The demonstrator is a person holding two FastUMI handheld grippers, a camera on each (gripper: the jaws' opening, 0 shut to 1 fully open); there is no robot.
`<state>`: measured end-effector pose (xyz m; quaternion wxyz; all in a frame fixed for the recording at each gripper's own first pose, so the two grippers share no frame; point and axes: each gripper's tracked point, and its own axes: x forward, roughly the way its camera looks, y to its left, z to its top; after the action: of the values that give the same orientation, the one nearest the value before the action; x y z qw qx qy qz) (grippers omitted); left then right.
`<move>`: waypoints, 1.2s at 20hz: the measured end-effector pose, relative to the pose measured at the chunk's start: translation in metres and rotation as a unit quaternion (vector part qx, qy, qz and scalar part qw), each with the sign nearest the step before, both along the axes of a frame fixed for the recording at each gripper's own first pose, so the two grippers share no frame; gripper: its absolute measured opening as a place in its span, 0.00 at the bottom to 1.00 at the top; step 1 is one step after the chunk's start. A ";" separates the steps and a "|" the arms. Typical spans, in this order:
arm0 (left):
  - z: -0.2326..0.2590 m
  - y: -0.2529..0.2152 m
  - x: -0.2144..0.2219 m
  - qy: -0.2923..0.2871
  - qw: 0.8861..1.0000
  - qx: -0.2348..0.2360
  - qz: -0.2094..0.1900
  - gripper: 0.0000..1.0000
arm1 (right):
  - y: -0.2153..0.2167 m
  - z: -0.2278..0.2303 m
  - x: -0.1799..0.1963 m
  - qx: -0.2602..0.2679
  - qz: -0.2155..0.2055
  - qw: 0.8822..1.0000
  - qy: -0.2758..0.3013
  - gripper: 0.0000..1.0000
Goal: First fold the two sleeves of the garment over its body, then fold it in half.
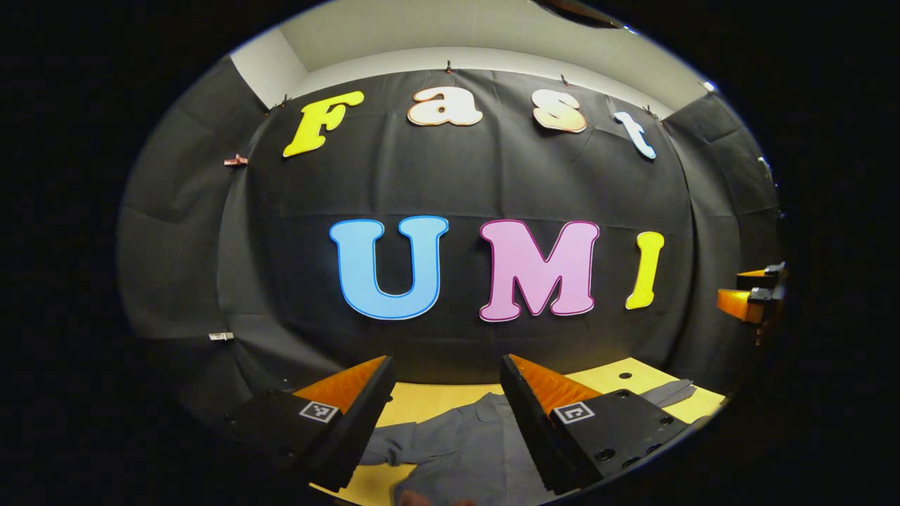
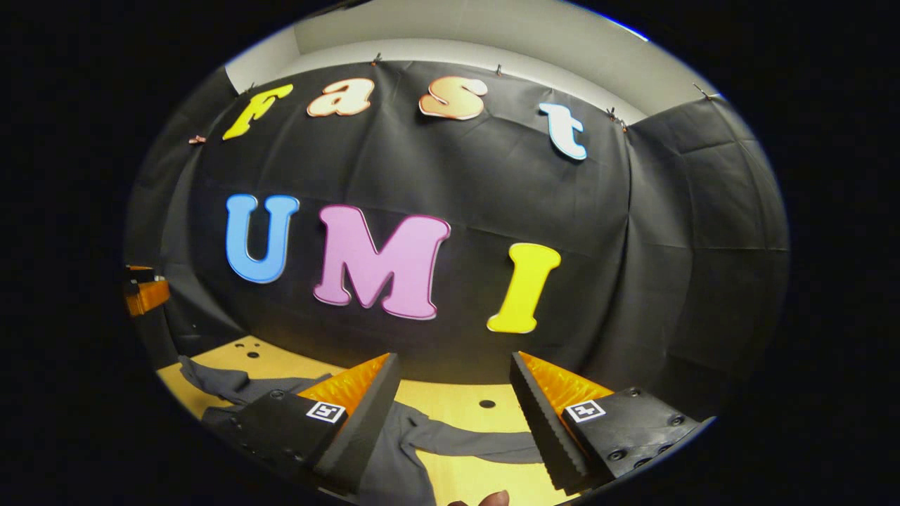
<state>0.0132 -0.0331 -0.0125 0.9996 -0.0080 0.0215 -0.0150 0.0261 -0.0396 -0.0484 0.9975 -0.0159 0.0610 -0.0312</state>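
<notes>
Grey shirt (image 1: 464,443) flat on the table (image 1: 429,400), sleeves out, both grippers raised above it.

Grey cloth lies spread on the yellow table, one sleeve (image 2: 478,446) stretched sideways in the right gripper view, another sleeve (image 1: 668,393) reaching toward the table's far corner in the left gripper view. The left gripper (image 1: 446,414) hangs over the shirt's body with its fingers spread wide and nothing between them; the right gripper (image 2: 453,414) hangs over the sleeve, likewise spread and empty. Neither touches the cloth, so no fold looks begun. Risks, as I judge them: thin fabric may slip from a shallow pinch, a deep pinch may catch two layers and drag the body along, and the sleeve's wrinkles may make a crooked fold.
</notes>
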 end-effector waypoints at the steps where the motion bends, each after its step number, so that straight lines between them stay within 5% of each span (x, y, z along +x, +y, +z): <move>1: -0.006 -0.006 0.001 0.006 1.000 -0.009 -0.002 0.95 | -0.012 -0.014 0.005 -0.003 -0.007 1.000 0.020 0.97; 13: -0.075 -0.079 0.021 0.067 0.997 -0.018 -0.031 0.95 | -0.173 -0.286 0.072 0.053 -0.083 0.971 0.219 0.98; 24: -0.110 -0.135 0.040 0.111 0.994 -0.002 -0.026 0.95 | -0.211 -0.433 0.111 0.046 -0.051 0.946 0.318 0.98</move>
<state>0.0532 -0.1681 -0.1224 0.9903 -0.0115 0.1321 -0.0403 0.1369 -0.2502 -0.4810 0.9231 0.0237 0.3768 -0.0727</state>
